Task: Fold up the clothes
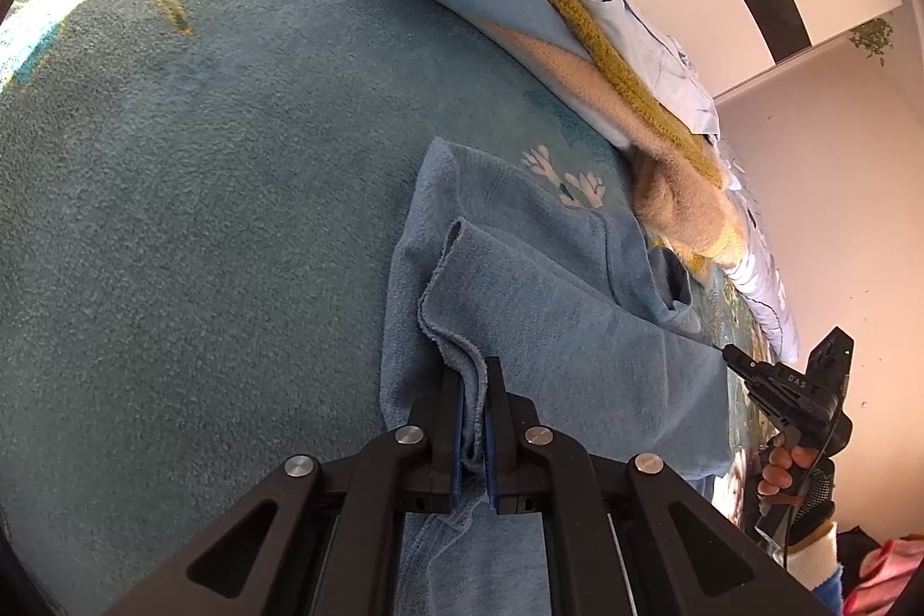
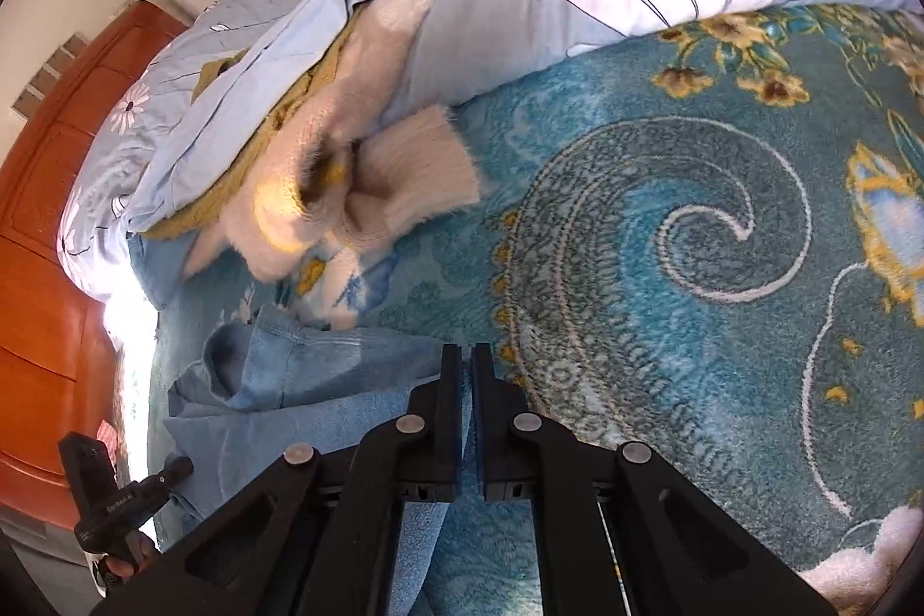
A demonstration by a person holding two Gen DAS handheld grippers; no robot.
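Lettering "DAS" on right gripper (image 1: 729, 357), jaws together; left gripper (image 1: 474, 385) pinching blue garment (image 1: 548, 292).

Black left gripper (image 1: 474, 385) with blue pads, silver screws; a pale cuff (image 1: 817, 555).

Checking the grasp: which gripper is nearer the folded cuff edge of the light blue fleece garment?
Left. The left gripper is shut on the cuff edge; the right gripper sits at the light blue fleece garment's far side.
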